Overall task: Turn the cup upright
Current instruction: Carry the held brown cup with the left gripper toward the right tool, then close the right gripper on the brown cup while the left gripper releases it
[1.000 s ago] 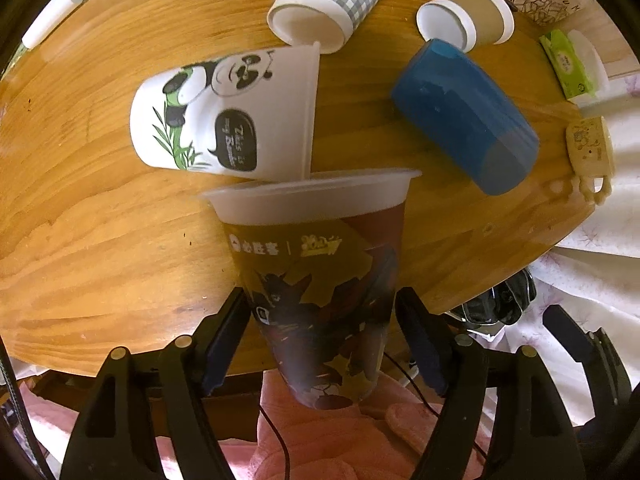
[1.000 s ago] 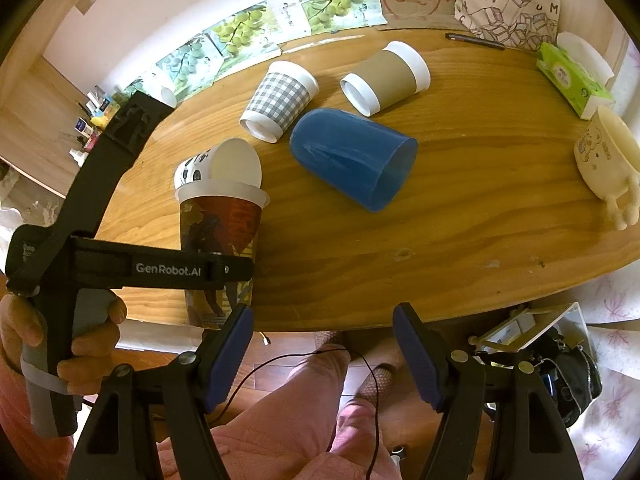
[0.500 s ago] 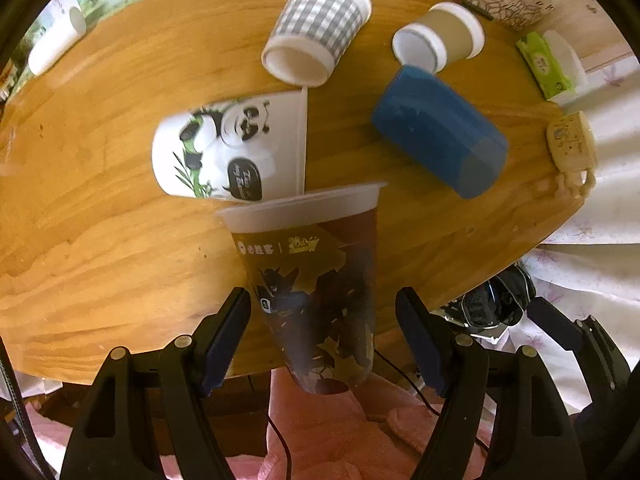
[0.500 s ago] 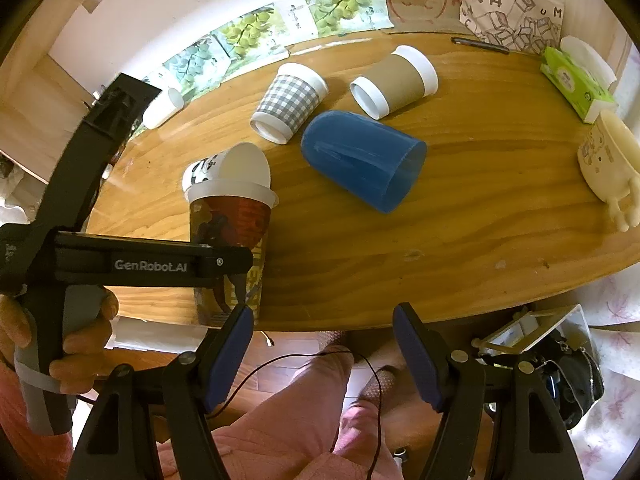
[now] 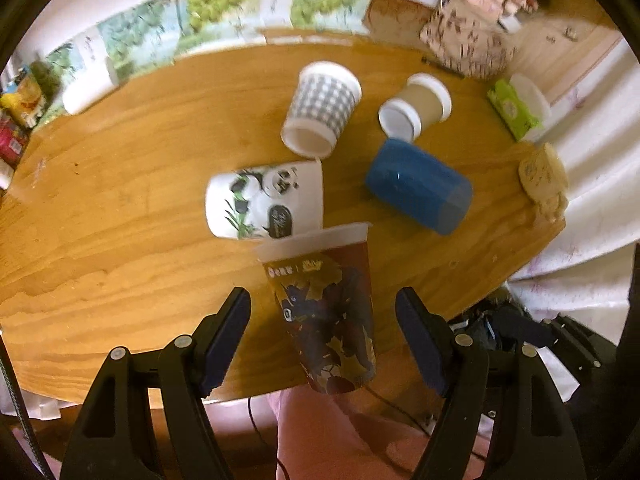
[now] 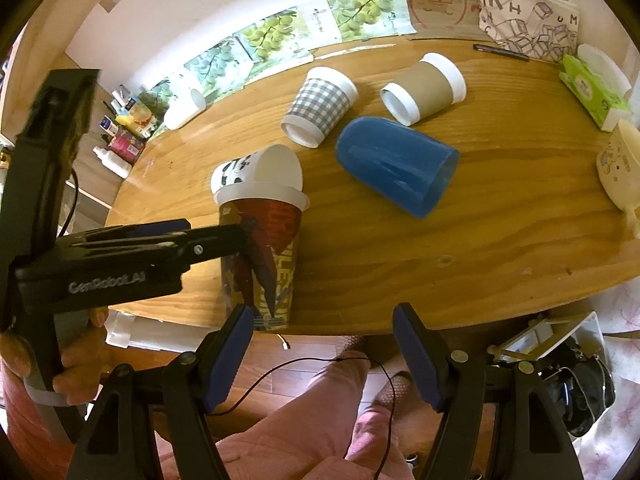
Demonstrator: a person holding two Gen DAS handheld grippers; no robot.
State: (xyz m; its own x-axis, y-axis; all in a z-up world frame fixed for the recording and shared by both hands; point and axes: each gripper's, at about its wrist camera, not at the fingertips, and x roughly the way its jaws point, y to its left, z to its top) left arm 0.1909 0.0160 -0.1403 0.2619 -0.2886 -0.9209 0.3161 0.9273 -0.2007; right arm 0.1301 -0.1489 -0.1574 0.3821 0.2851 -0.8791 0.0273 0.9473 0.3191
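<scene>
A tall printed cup with a white rim (image 5: 328, 304) stands upright at the table's near edge; it also shows in the right wrist view (image 6: 262, 256). My left gripper (image 5: 323, 334) is open, its fingers apart on either side of the cup and not touching it. Seen from the right wrist, the left gripper's finger (image 6: 192, 246) crosses in front of the cup. My right gripper (image 6: 324, 356) is open and empty, below the table edge. A panda cup (image 5: 268, 204), a checked cup (image 5: 322, 108), a brown cup (image 5: 416, 110) and a blue cup (image 5: 418, 184) lie on their sides.
A wooden round table (image 5: 120, 220) carries the cups. A cream mug (image 6: 618, 168) stands at the right edge, a green tissue pack (image 6: 592, 90) and a printed bag (image 6: 528, 20) behind it. A white cup (image 6: 184, 108) lies at the far left.
My left gripper has pulled back and up from the upright printed cup, so more of the table shows. The right gripper has barely moved.
</scene>
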